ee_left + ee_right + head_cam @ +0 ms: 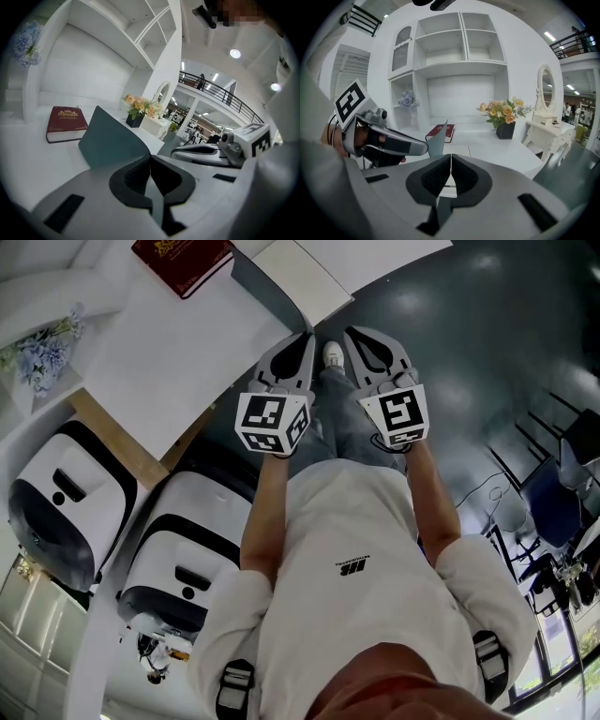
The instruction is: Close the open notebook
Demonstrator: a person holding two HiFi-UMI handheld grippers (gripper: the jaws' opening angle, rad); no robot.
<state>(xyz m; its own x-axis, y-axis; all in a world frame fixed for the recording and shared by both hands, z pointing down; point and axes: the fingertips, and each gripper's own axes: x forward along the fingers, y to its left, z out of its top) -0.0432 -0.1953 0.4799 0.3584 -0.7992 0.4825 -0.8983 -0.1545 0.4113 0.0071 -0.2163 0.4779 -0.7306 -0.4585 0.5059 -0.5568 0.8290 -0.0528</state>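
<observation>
The open notebook lies on the white desk [178, 352]. Its teal cover [265, 289] stands tilted up, and its white page [302, 276] lies flat beside it. The cover [110, 140] rises close in front of the jaws in the left gripper view. In the right gripper view the cover [437, 136] shows just behind the left gripper's body. My left gripper [302, 337] and right gripper [354, 336] hang side by side at the desk's near edge, short of the notebook. Both are shut with nothing between the jaws [150, 157] [450, 157].
A dark red book [183, 261] lies further along the desk [65, 123]. A black pot of flowers [506, 117] stands at the desk's right, and blue flowers [408, 99] sit on the white shelf unit. Two white and black rounded objects [56, 502] [183, 549] stand by the desk.
</observation>
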